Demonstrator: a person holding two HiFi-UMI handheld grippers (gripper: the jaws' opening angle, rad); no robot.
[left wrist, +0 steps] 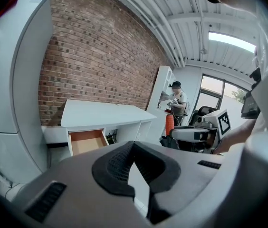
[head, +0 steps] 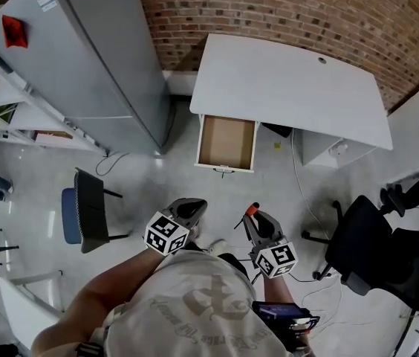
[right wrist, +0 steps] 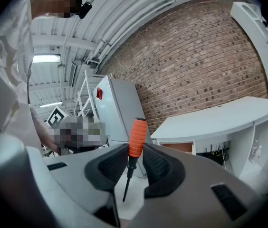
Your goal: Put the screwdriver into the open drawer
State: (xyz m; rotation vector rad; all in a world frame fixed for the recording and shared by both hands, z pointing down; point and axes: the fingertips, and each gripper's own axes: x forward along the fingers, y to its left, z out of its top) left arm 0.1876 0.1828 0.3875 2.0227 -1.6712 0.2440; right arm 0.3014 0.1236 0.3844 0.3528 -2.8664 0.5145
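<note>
- The pale grey floor is carrying everything here.
- A white desk is standing on it at one o'clock, its open drawer jutting toward six.
- A tall grey cabinet is standing at ten o'clock.
- A blue chair is sitting at eight, a black office chair at four.

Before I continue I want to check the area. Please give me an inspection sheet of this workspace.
Surface: desk, white; nothing seen on top.
Job's things: drawer open, nothing seen inside; screwdriver not yet in it.
Clutter: small chair and office chair on the floor.
Grippers: right gripper shut on the screwdriver's orange handle; left gripper shut, empty.
Cables: cable on the floor, right of the drawer.
Surroundings: brick wall behind the desk, fridge at left, person far off.
</note>
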